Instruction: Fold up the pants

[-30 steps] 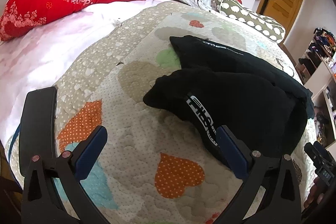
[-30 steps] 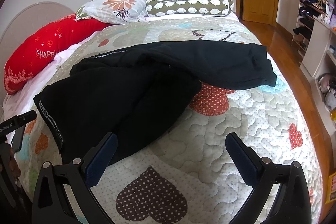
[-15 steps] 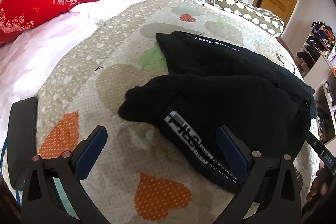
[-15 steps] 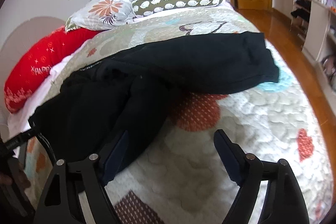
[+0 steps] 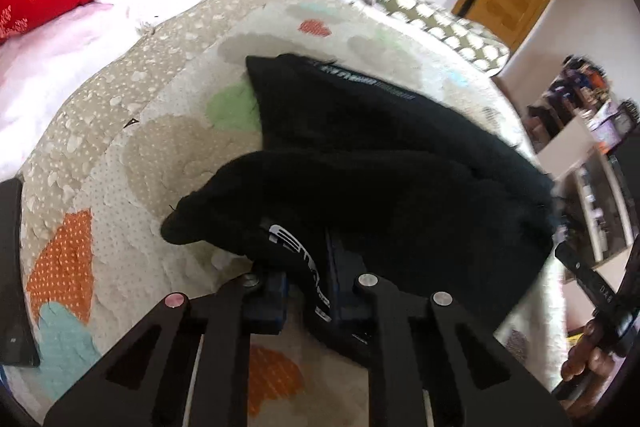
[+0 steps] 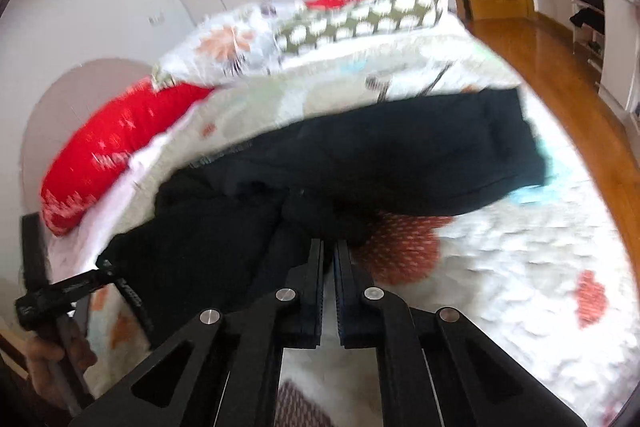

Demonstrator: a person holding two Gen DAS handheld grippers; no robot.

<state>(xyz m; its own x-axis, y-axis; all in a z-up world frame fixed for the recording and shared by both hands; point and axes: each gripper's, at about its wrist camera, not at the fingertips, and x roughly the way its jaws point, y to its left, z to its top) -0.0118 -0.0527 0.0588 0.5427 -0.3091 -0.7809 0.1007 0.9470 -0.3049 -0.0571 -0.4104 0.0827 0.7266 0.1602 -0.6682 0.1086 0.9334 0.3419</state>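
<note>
**Pants pinched at 2 points on the bed**

Pants (image 5: 400, 195) of black, soft fabric were seen lying crumpled across the quilt (image 5: 120, 155) of the bed, with 1 leg stretched toward the far side and the other bunched nearer the cameras. The cloth was judged to be light and limp, likely to sag and drag once lifted, and unlikely to slip from rubber pads. A printed white stripe along the side seam marked a firmer edge, and the hem and waistband were judged the best places for a hold.

The left tool (image 5: 306, 291) was found clamped narrow on the near edge of the pants, right at the printed stripe, with fabric pinched between its blue pads. The right tool (image 6: 329, 287) was likewise drawn almost together; dark cloth reached its tips at the crotch area, and a thin fold appeared to be caught there, though blur left this less certain.

Both tools were angled downward over the bed, side by side, each held by a hand (image 5: 588, 359) at the frame edge.
</note>
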